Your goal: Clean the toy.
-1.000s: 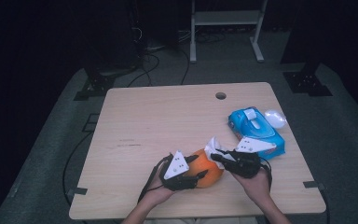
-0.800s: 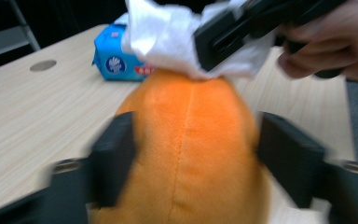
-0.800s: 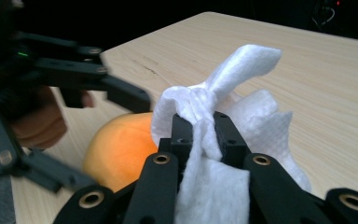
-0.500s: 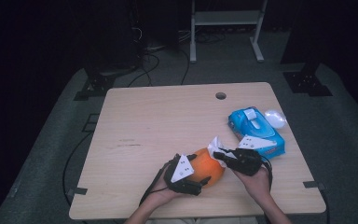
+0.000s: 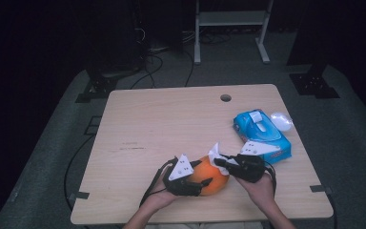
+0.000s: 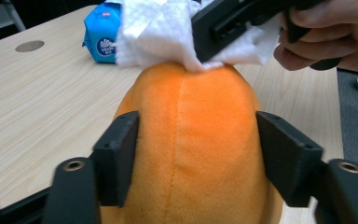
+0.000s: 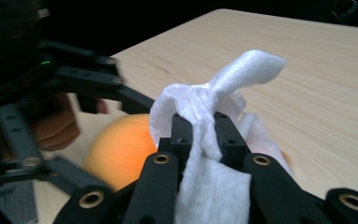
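An orange plush ball [image 5: 208,180] [image 6: 191,149] rests near the table's front edge. My left gripper [image 5: 198,183] [image 6: 196,158] is shut on it, one jaw pressed into each side. My right gripper [image 5: 219,163] [image 7: 204,133] is shut on a crumpled white wipe [image 5: 216,153] [image 7: 205,140], which bunches out above and below its jaws. The wipe [image 6: 168,32] touches the top far end of the ball. In the right gripper view the orange ball [image 7: 119,151] lies behind the wipe, with the left gripper's black frame at the left.
A blue pack of wet wipes [image 5: 262,136] [image 6: 101,35] lies at the table's right side, a small white object [image 5: 281,120] beside it. The wooden table [image 5: 171,124] has a cable hole [image 5: 226,98] near its far edge. A metal stand [image 5: 231,19] is beyond.
The right gripper has brought the wipe down and left onto the ball. The left gripper and ball have shifted slightly; both grips are unchanged.
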